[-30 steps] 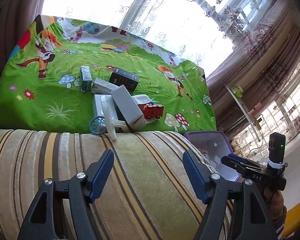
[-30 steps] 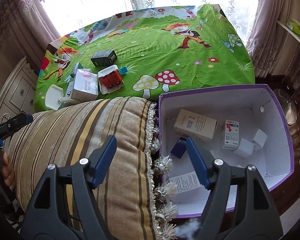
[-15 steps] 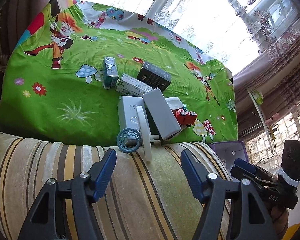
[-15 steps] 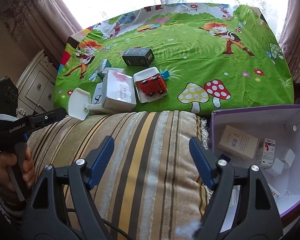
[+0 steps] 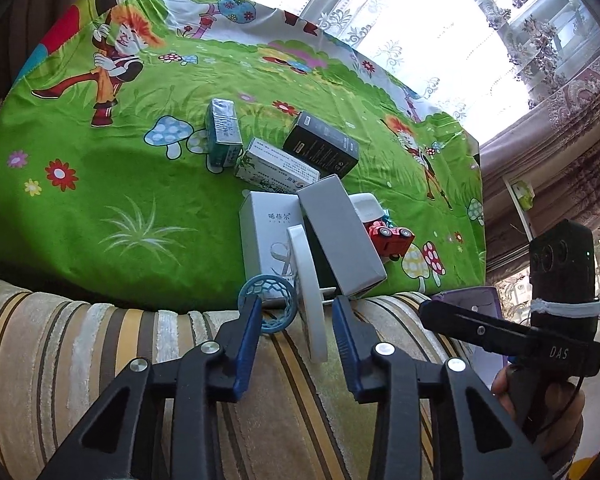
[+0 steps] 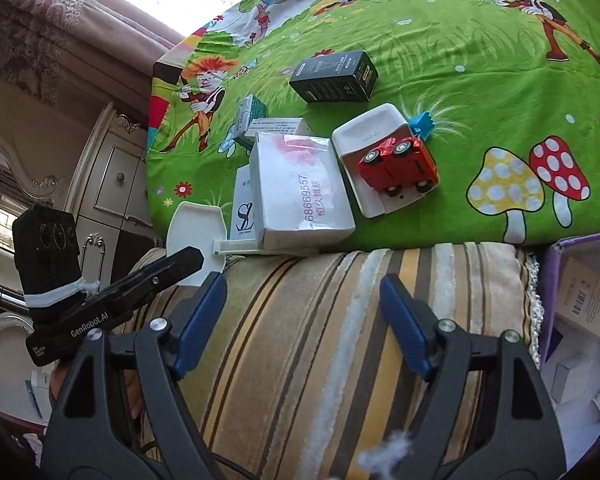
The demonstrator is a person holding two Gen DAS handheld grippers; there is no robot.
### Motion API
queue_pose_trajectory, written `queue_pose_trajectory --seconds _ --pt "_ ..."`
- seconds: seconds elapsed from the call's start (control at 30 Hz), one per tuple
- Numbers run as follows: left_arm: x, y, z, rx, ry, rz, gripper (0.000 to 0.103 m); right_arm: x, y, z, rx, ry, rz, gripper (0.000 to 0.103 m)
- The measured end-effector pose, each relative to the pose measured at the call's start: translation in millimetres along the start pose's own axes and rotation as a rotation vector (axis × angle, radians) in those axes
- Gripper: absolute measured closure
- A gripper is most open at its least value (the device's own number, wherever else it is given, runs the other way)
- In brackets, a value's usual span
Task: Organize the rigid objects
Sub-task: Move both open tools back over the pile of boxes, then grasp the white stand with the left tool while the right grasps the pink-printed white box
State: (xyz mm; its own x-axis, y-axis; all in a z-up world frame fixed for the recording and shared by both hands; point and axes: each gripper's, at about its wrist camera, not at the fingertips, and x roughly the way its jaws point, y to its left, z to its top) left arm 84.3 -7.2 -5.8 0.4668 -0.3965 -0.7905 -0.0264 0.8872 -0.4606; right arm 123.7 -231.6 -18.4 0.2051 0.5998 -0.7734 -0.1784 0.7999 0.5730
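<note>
Bed (image 5: 100,184): green cartoon sheet carrying the loose pile I am sorting, all near the striped cushion (image 6: 320,340) in front of me.
Purple box (image 6: 548,280): on my right beside the cushion, already containing several small cartons; the pile probably goes in here.
Grey-white carton (image 6: 300,192): biggest of the pile, leaning over a white carton (image 5: 266,236), with a black box (image 6: 334,76) behind.
White tray (image 6: 364,140): a red toy car (image 6: 398,164) sits on it.
White paddle (image 5: 310,292): on edge at the cushion, between my left fingers, not yet touched.
Left hand-held gripper (image 5: 296,332): released, straddling the paddle; I judge the next move is closing on its thin rim squarely.
Right hand-held gripper (image 6: 302,320): released, empty, over the cushion.
</note>
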Motion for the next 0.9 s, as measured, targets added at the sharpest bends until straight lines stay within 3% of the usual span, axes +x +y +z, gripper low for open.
queue_pose_trajectory --seconds 0.2,0.9 --pt "1.6 0.7 -2.2 0.005 0.003 -0.015 0.083 21.4 -9.8 18.8 0.107 0.026 0.063 0.015" --pt "2.5 2.8 -5.4 0.001 -0.002 -0.04 0.092 60.1 -9.8 42.1 0.127 0.078 0.033 0.014"
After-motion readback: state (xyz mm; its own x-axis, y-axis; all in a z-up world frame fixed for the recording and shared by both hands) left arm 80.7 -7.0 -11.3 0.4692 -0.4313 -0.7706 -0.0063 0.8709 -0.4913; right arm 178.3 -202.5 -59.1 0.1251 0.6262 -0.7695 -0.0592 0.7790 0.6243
